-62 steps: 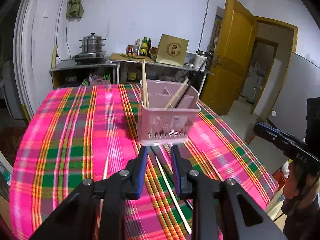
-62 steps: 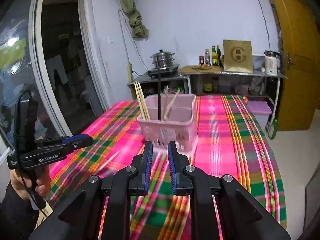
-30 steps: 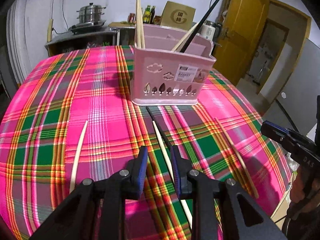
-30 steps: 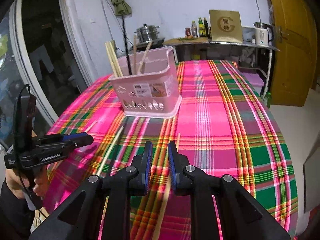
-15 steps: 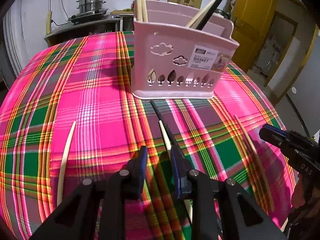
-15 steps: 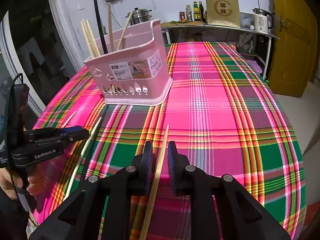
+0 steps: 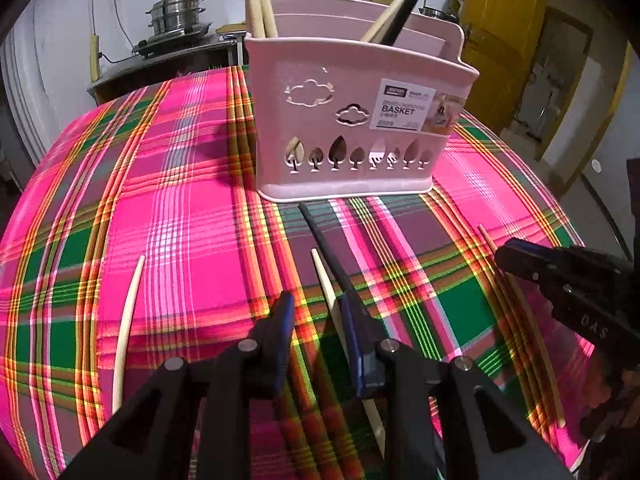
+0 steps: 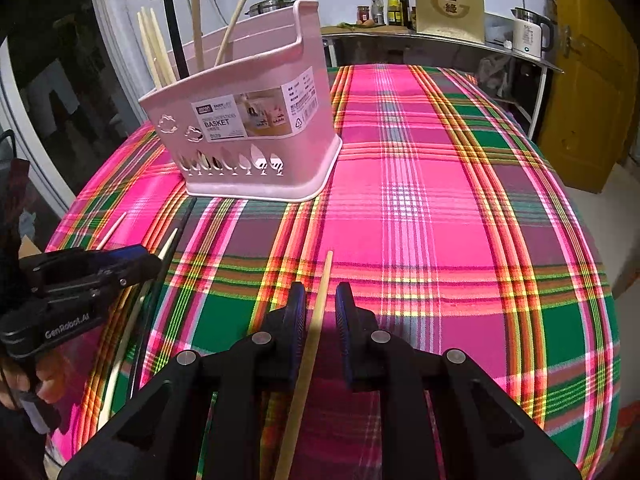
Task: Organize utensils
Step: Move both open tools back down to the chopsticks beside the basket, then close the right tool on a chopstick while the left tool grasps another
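1. While several chopsticks already stand in the pink basket (image 7: 352,128), your job is only partly done: four still lie on the plaid tablecloth (image 7: 180,208) in front of it.
2. Farthest left, a pale chopstick (image 7: 127,320) lies alone, well apart from both tools and not yet approached.
3. Your left gripper (image 7: 316,308) hovers low with its jaws a little apart and nothing gripped; a cream chopstick (image 7: 325,280) and a black chopstick (image 7: 326,248) run side by side on the cloth, passing between and under its tips. The black one reaches almost to the basket's foot.
4. Your right gripper (image 8: 320,300) straddles a tan chopstick (image 8: 316,320) with a small gap either side; the pads do not seem to press on it, so treat it as not yet held.
5. Judging by this, both tools are lined up for a pick, and what remains is to close, lift, and drop each stick into a compartment.
6. Expect thin sticks to roll on the cloth when pinched.
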